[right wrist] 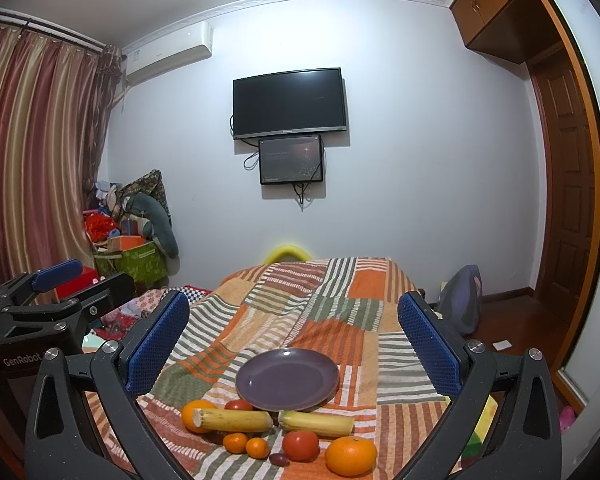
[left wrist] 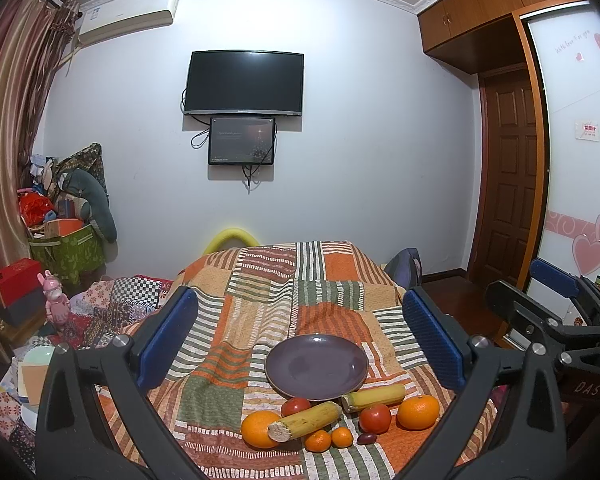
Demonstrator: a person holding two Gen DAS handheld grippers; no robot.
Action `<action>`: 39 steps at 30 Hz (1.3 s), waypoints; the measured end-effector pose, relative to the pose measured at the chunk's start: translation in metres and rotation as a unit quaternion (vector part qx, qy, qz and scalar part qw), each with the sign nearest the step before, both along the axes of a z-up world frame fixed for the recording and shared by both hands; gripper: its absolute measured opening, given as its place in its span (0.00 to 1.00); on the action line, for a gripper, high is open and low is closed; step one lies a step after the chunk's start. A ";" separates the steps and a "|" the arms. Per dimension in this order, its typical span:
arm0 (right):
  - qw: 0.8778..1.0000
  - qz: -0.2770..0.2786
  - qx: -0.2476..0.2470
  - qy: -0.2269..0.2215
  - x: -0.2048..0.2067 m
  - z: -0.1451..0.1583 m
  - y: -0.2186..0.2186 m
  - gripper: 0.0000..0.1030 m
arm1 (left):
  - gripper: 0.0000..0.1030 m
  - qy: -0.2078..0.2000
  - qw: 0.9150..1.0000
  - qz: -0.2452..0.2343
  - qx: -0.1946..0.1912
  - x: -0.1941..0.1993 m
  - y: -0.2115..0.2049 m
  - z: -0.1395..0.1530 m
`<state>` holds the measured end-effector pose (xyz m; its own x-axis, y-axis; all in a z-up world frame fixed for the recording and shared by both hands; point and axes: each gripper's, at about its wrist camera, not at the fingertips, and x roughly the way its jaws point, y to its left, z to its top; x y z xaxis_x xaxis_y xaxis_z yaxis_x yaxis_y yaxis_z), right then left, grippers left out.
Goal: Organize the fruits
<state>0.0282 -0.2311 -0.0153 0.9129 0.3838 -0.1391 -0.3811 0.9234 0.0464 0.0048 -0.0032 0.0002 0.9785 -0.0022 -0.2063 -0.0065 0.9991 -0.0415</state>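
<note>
An empty purple plate lies on a patchwork-covered table. In front of it lie two yellow sugarcane pieces, two big oranges, two tomatoes, two small tangerines and a dark date. My left gripper is open and empty above the fruit. My right gripper is open and empty too, and it shows at the right in the left wrist view.
A wall with a TV stands behind the table. Boxes and toys pile up at the far left by the curtain. A wooden door and wardrobe are at the right. A bag sits on the floor.
</note>
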 end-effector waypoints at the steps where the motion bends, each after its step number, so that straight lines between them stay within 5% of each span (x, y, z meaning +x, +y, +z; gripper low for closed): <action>1: 1.000 0.000 0.000 0.000 0.000 0.000 0.000 1.00 | 1.00 0.000 1.000 0.000 0.000 0.000 0.000 0.000; 26: 1.000 -0.013 -0.004 0.006 0.004 -0.004 -0.001 1.00 | 1.00 0.016 1.000 0.000 -0.004 0.008 0.001 -0.005; 31: 0.999 -0.019 -0.011 0.027 0.013 -0.014 -0.008 0.90 | 0.79 0.042 0.999 -0.003 -0.001 0.019 0.005 -0.013; 39: 0.992 -0.033 -0.048 0.108 0.041 -0.048 -0.027 0.69 | 0.67 0.132 0.991 -0.014 -0.009 0.054 0.023 -0.050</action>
<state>0.0692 -0.2577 -0.0633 0.8808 0.2997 -0.3665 -0.3102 0.9502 0.0314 0.0590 0.0201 -0.0495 0.8895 -0.0347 -0.4556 0.0081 0.9982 -0.0601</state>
